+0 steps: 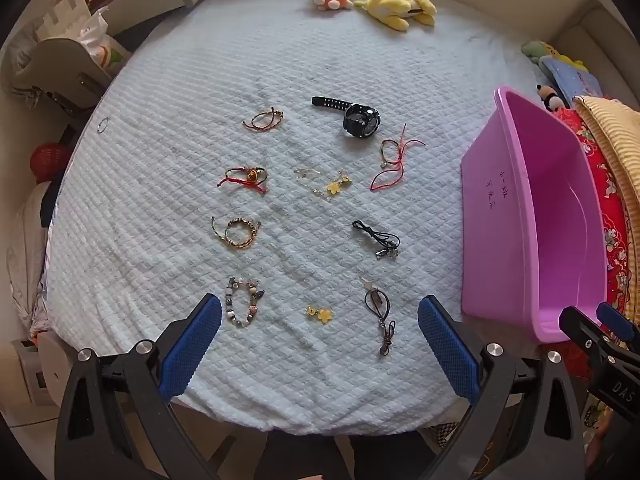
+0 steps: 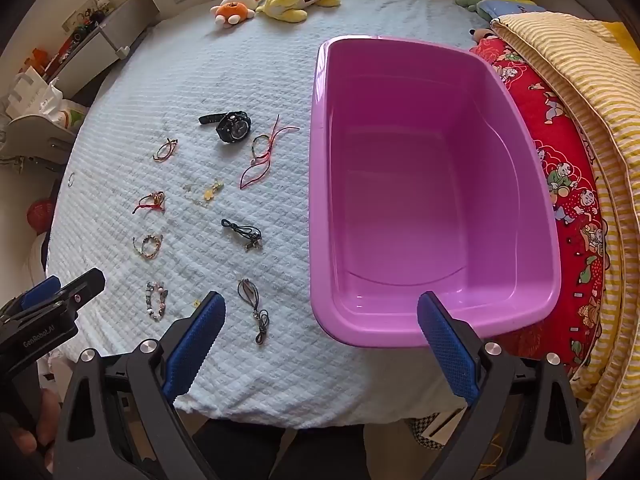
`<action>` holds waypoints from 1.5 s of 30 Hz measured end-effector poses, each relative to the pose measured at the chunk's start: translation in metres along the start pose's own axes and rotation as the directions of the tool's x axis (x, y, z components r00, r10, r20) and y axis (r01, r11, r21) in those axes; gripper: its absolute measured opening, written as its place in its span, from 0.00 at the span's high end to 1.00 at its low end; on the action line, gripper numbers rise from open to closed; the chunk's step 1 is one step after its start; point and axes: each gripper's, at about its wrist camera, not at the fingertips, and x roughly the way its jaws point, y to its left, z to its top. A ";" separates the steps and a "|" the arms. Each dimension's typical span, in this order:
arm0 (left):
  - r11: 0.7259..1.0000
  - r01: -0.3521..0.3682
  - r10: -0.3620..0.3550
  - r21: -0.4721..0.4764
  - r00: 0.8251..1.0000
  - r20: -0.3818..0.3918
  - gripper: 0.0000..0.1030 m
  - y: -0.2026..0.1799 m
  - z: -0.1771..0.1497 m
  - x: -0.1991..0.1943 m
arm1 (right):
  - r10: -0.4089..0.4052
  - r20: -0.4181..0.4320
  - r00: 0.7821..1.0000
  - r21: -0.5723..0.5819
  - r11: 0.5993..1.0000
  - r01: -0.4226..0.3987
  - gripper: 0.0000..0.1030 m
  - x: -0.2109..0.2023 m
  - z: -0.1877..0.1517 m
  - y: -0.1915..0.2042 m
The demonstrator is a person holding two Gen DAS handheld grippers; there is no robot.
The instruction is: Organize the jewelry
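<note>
Twelve jewelry pieces [image 1: 362, 116] in rows | basin [image 2: 432, 184] long axis runs away

Cloth bed, plastic basin
The bed cover [image 1: 200, 92] is matt quilted cloth; the pink basin [image 2: 432, 184] is smooth, glossy plastic.

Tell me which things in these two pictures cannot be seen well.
- Writing on the tub, left wrist view: too small to read.
- Yellow charm, right wrist view: mostly hidden by the right gripper finger.
- Ring, left wrist view: too small for detail.
</note>
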 end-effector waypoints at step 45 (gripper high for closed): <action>1.000 -0.003 0.004 -0.009 0.999 0.033 0.06 0.009 0.004 -0.009 | 0.013 0.000 1.000 0.002 1.000 -0.013 0.10 0.003 0.000 0.004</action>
